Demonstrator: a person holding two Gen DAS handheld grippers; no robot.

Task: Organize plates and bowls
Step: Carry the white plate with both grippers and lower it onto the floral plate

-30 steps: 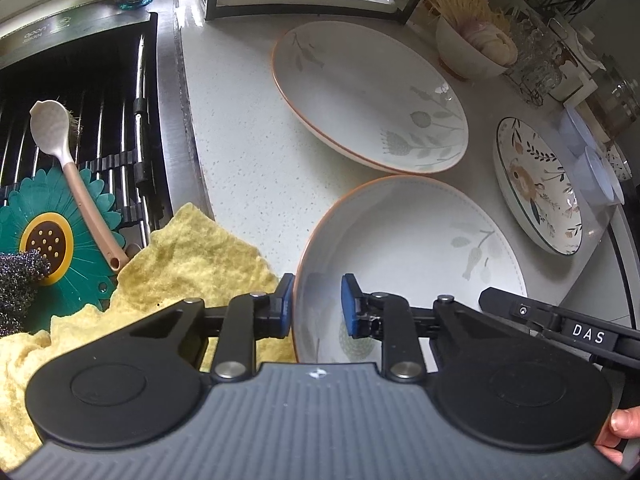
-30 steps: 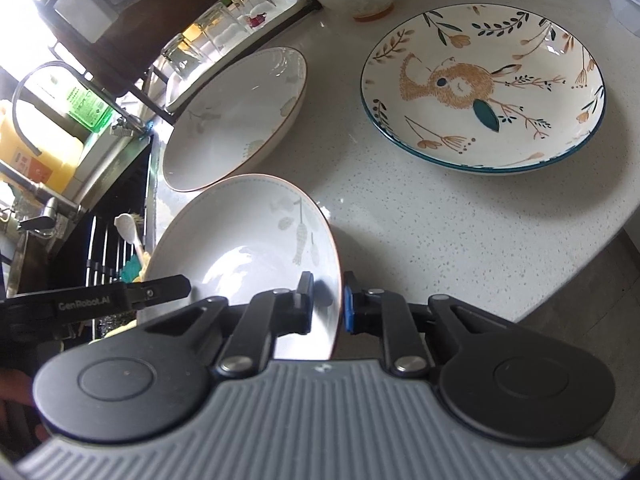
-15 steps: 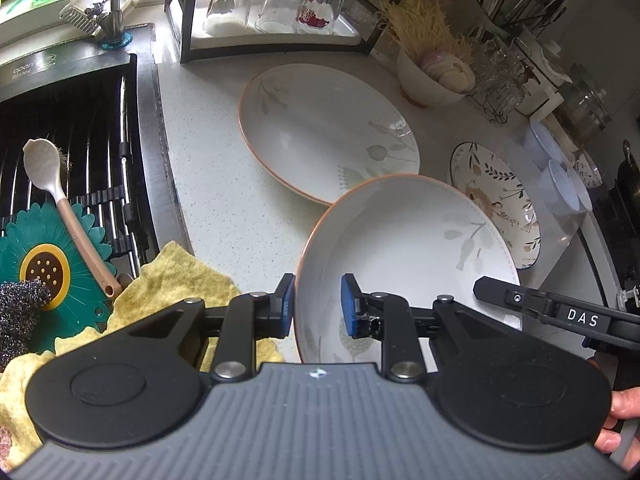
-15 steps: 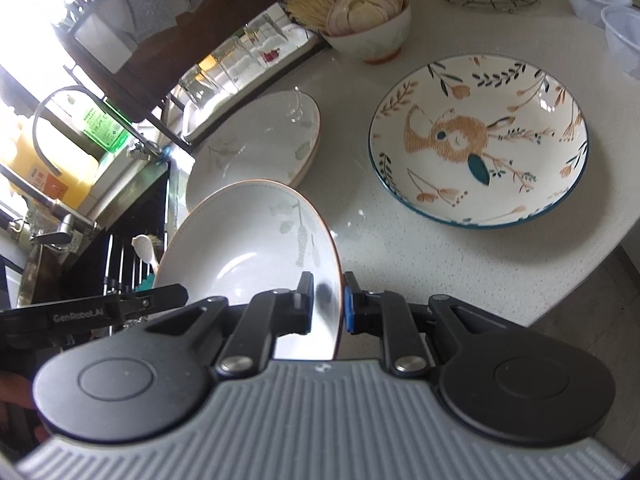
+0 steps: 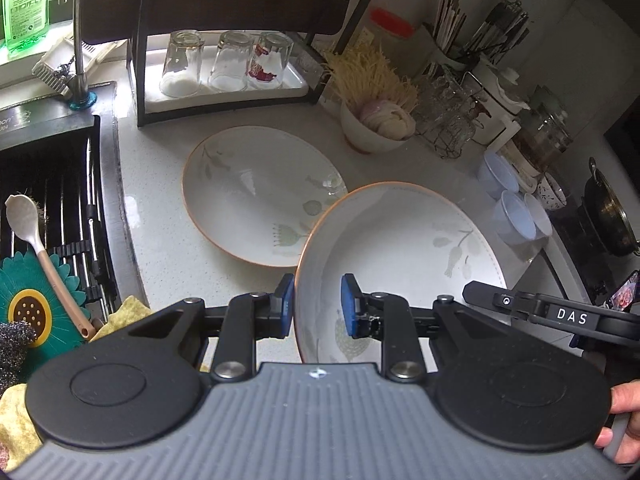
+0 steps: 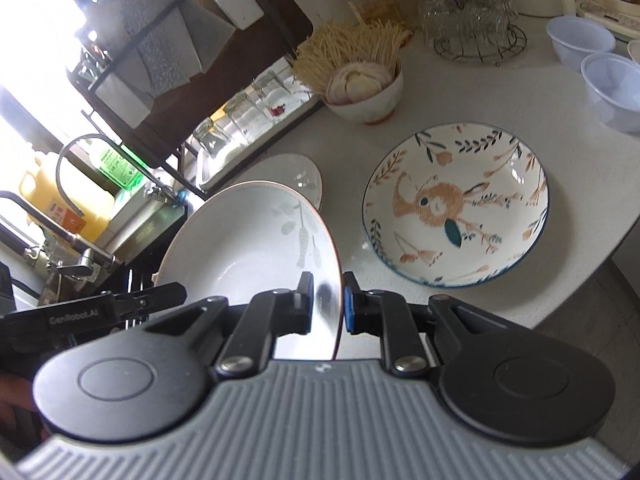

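Note:
A white plate with an orange rim and leaf print (image 5: 400, 248) is held in the air between both grippers; it also shows in the right wrist view (image 6: 248, 248). My left gripper (image 5: 316, 304) is shut on its left rim. My right gripper (image 6: 326, 300) is shut on its right rim. A matching white plate (image 5: 256, 192) lies on the counter beyond it, partly hidden in the right wrist view (image 6: 300, 176). A floral plate with a teal rim (image 6: 456, 204) lies on the counter to the right.
A sink with a rack, spoon and green flower mat (image 5: 36, 296) is at the left. A bowl of noodles (image 5: 376, 128), upturned glasses on a shelf (image 5: 224, 64), clear plastic bowls (image 6: 592, 52) and a wire glass rack (image 6: 476, 12) stand behind.
Both grippers have risen with the held plate, lifting it off the counter and toward the matching plate. The counter objects look farther away.

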